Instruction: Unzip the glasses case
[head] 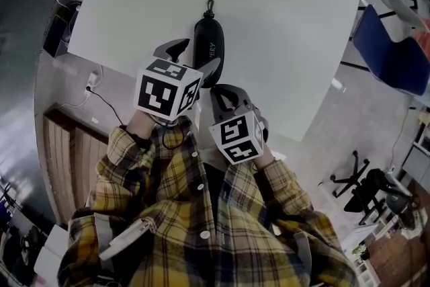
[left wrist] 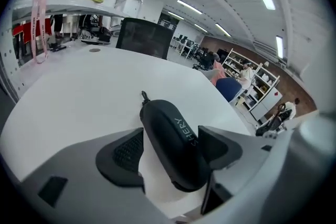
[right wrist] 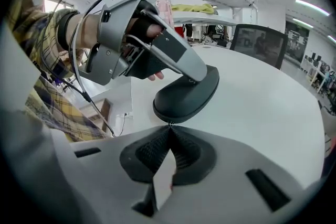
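Reading "SHERY" (left wrist: 185, 131) in pale letters on the black glasses case (left wrist: 173, 165), which lies on the white table (head: 269, 23).
My left gripper (left wrist: 169, 149) slants down, jaws spread astride the case; my right gripper (right wrist: 169, 131) slants down too, jaws pinched together, tips touching its near end.

The black oval glasses case (left wrist: 173, 144) is showing a smooth matt shell. The white table (head: 269, 23) is looking smooth and matt.

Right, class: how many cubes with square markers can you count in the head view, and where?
2. The left cube rides on the left gripper, next to the glasses case; the right cube rides on the right gripper, nearer the person's shirt. None appear hidden.
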Action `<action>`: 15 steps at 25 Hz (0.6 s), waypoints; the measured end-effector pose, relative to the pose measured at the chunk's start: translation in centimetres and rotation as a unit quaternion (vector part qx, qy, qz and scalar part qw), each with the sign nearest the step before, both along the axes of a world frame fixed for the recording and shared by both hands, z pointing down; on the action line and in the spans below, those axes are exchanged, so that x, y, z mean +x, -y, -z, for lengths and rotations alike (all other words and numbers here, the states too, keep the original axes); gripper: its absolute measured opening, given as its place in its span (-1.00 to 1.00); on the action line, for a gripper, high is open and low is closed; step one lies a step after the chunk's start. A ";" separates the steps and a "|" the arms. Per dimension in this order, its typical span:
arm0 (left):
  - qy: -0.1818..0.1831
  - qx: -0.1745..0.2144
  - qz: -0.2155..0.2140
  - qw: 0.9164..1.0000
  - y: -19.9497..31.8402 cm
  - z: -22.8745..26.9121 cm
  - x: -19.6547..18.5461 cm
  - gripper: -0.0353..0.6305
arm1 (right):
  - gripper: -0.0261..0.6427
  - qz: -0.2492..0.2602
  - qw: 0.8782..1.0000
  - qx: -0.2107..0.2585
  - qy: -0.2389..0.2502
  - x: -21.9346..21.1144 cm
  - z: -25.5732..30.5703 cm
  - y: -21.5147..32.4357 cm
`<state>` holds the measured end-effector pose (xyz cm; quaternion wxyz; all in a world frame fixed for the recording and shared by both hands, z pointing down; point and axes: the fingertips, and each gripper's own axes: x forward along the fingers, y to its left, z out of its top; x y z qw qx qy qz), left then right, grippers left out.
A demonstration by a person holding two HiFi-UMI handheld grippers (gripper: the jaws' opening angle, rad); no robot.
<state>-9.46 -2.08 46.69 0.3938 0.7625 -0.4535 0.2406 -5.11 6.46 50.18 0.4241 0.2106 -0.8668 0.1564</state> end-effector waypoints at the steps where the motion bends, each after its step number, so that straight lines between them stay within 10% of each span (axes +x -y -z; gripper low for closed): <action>1: 0.002 0.002 -0.004 1.000 -0.1 -0.2 0.1 0.11 | -0.93 0.000 1.000 -0.001 0.000 -0.1 -0.1 -0.1; 15: 0.020 0.007 -0.043 0.999 -0.4 -0.3 1.1 -0.05 | -0.93 0.029 0.999 0.025 -0.008 0.7 0.0 0.4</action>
